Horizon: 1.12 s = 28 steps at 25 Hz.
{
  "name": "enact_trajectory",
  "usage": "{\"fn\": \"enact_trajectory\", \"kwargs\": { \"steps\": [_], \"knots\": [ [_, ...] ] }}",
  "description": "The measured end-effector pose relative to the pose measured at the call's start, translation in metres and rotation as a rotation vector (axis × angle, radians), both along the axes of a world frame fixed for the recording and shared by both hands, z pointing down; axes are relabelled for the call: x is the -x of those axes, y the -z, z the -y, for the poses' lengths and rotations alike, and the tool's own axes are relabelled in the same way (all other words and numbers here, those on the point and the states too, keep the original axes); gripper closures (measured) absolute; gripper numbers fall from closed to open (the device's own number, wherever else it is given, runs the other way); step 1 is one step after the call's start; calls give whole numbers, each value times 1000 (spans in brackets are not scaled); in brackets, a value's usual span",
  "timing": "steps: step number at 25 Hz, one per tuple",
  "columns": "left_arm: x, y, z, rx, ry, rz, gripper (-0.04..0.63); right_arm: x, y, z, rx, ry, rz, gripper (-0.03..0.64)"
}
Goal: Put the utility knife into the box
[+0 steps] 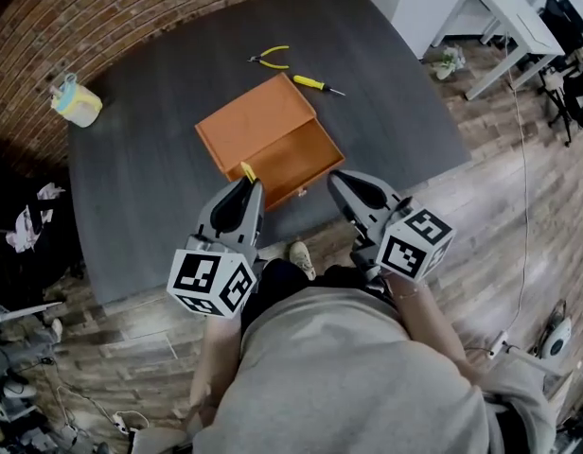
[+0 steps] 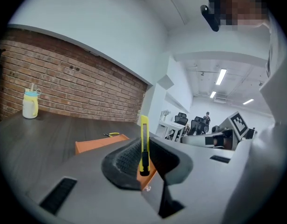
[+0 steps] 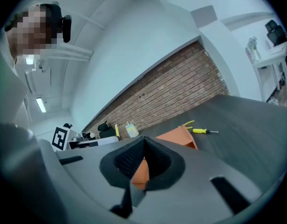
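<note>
An open orange box [image 1: 256, 121] lies in the middle of the dark table [image 1: 131, 197], with its near corner by the table's front edge. My left gripper [image 1: 246, 189] hovers just short of that corner, shut on the yellow utility knife [image 1: 246, 170]. The knife [image 2: 144, 143] stands upright between the left pads, and the box [image 2: 98, 143] lies beyond them. My right gripper [image 1: 346, 183] hangs to the right of the box, shut with nothing in it. In the right gripper view the box [image 3: 178, 136] shows past the closed jaws.
Yellow-handled pliers [image 1: 270, 58] and a yellow screwdriver [image 1: 317, 84] lie behind the box. A pale yellow bottle [image 1: 75, 100] stands at the table's far left corner. A white desk [image 1: 514, 12] is off to the right, and clutter lies on the floor at left.
</note>
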<state>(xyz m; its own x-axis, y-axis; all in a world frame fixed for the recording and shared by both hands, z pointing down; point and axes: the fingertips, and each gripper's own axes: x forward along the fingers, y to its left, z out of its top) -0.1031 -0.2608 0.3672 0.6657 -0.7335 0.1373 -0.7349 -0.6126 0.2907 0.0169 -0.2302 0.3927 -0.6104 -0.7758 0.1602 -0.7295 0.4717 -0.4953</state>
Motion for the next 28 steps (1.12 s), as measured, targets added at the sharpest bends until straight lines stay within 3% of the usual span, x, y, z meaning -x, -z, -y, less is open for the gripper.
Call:
{"fn": "enact_trajectory", "kwargs": {
  "steps": [6,12,19,24,28],
  "knots": [
    [-5,-8,18,25,-55,0,530,-4,-4,11,25,-42,-18,612],
    [-7,-20,28,58,-55,11,531,-14,-14,10,69,-52,-29,612],
    [-6,-32,37,89,-29,78,531,-11,-19,27,89,3,-23,612],
    [-13,-41,48,98,-46,179,530,-10,-21,45,105,41,-20,612],
    [-23,-52,56,59,-114,333,529,-19,-25,53,119,38,-17,612]
  ]
}}
